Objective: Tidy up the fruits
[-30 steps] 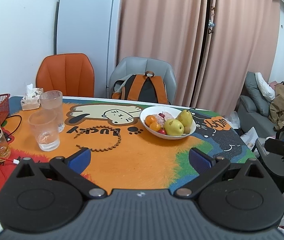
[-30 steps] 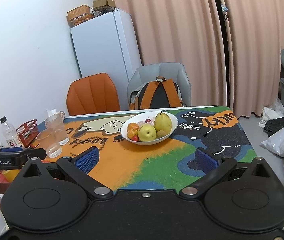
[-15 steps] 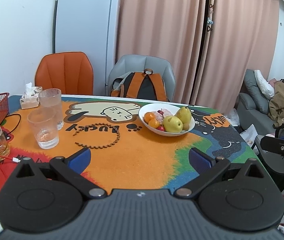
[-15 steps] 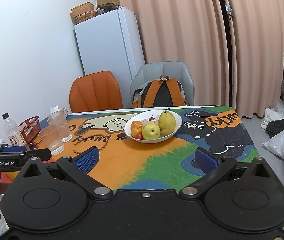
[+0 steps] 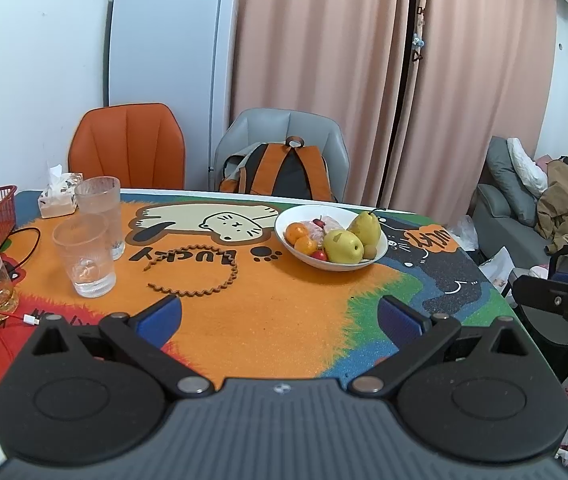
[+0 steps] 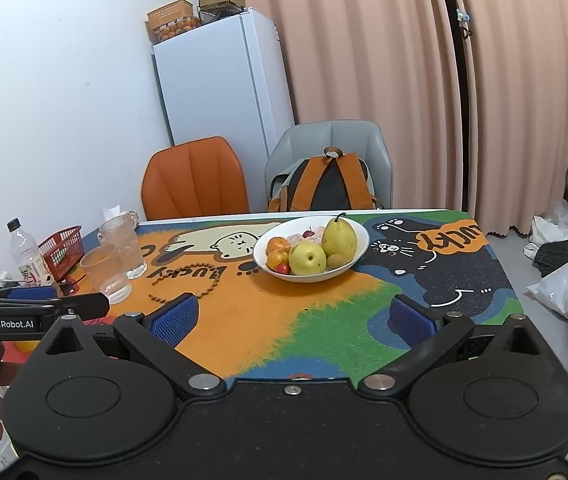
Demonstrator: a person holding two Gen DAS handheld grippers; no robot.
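Nearest, the left gripper (image 5: pixel 280 316) and right gripper (image 6: pixel 292 318) both hover over the table's near edge, fingers spread wide, holding nothing. Mid-table lie a brown wavy loop (image 5: pixel 200 270) and two glasses (image 5: pixel 86 254). Beyond, the white bowl (image 6: pixel 308 276) holds the fruits: pear (image 6: pixel 339 238), yellow apple (image 6: pixel 307 259), oranges (image 6: pixel 277 252).

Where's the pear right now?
The yellow-green pear stands in the white bowl, on its right side, behind the yellow apple in the right wrist view.
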